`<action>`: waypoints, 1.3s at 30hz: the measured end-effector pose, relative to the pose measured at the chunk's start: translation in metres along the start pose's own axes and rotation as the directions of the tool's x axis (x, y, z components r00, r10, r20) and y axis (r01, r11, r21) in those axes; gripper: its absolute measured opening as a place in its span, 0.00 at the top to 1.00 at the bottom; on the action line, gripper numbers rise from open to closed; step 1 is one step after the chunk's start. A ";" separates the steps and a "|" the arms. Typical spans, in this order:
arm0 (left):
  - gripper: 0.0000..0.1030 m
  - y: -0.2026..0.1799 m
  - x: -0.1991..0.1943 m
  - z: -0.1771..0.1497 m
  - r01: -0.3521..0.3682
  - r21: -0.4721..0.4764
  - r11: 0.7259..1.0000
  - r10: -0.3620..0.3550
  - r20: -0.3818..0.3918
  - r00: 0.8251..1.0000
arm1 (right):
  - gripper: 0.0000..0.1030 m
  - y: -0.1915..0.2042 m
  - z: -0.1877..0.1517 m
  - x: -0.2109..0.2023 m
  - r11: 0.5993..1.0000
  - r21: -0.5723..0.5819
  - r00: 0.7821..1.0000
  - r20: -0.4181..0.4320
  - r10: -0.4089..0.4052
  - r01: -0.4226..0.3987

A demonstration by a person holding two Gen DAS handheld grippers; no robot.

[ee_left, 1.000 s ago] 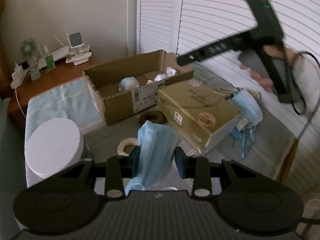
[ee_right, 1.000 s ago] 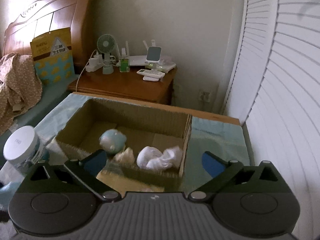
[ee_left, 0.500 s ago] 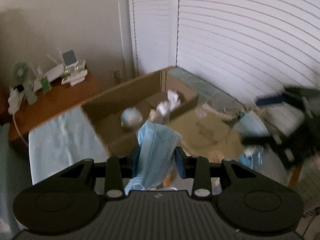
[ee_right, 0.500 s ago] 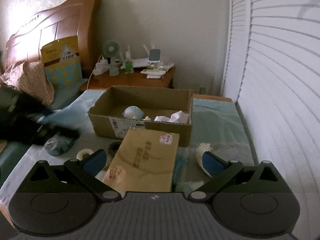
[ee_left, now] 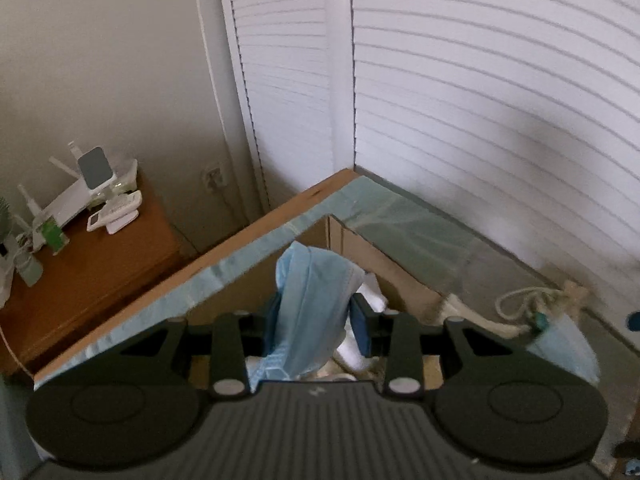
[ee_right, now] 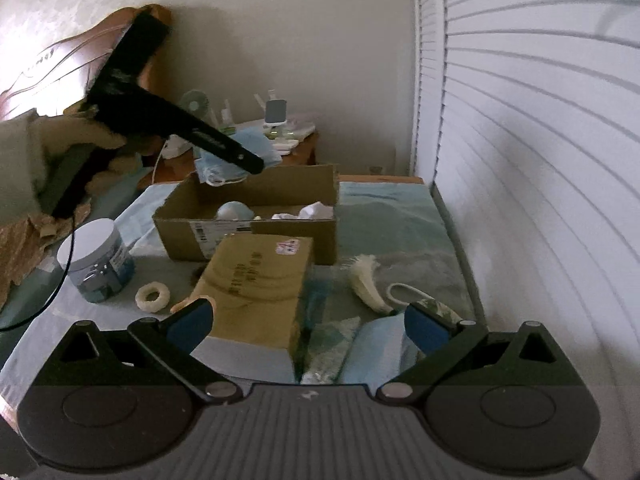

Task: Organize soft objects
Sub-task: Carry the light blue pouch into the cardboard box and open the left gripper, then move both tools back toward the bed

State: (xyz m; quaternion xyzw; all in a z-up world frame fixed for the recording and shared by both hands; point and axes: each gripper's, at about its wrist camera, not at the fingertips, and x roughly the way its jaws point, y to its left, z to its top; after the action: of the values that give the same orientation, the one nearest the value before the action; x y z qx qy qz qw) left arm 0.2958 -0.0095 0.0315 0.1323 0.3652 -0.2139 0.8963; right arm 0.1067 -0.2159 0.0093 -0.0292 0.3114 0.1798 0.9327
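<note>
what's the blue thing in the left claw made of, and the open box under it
Blue face mask: looks like thin nonwoven fabric, matte, with a pleated, limp drape from the left claw. Open box: brown corrugated cardboard, dull finish, judging by its raw cut edges and a printed label on the front wall.

The left claw (ee_left: 316,320) is pinched onto a blue face mask (ee_left: 314,300), its blue pads pressed against the fabric from either side. Seen from the right wrist, a gloved left hand (ee_right: 60,152) grips its handle, raised and angled downward. The right claw (ee_right: 310,320) hangs low, its fingers spread wide and holding nothing.
</note>
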 end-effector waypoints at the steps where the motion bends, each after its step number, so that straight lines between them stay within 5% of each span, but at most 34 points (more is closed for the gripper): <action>1: 0.65 0.000 0.007 0.004 0.000 0.008 1.000 0.000 -0.007 1.000 | 0.00 -0.003 -0.001 0.000 1.000 0.006 1.000 -0.004 -0.001 0.001; 7: 0.61 -0.002 0.041 0.016 -0.010 0.049 0.999 0.012 -0.039 0.999 | 0.00 -0.013 -0.003 0.004 1.000 0.024 1.000 -0.024 -0.019 0.019; 9: 0.29 -0.004 0.050 0.018 -0.035 0.061 0.998 0.038 -0.041 0.998 | 0.00 -0.016 -0.004 0.004 0.999 0.030 0.999 -0.026 -0.019 0.020; 10: 0.24 -0.005 0.053 0.018 -0.062 0.063 0.996 0.064 -0.031 0.997 | 0.00 -0.017 -0.005 0.004 0.999 0.033 0.999 -0.029 -0.019 0.020; 16: 0.22 -0.007 0.047 0.013 -0.095 0.056 0.994 0.097 -0.036 0.995 | 0.00 -0.020 -0.010 0.002 0.999 0.032 0.999 -0.041 -0.029 0.030; 26: 0.12 -0.022 -0.018 -0.010 -0.092 0.025 0.995 0.091 0.010 0.996 | 0.00 -0.015 -0.022 -0.002 0.998 0.007 0.996 -0.069 -0.058 0.059; 39: 0.08 -0.040 -0.085 -0.076 -0.114 -0.137 0.984 0.119 0.031 0.992 | 0.00 -0.010 -0.031 -0.007 0.997 -0.004 0.995 -0.066 -0.077 0.077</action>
State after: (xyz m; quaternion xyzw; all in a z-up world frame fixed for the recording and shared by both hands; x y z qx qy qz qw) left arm 0.1768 0.0092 0.0356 0.0885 0.3530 -0.1384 0.9211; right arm 0.0878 -0.2326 -0.0118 -0.0477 0.3407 0.1427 0.9281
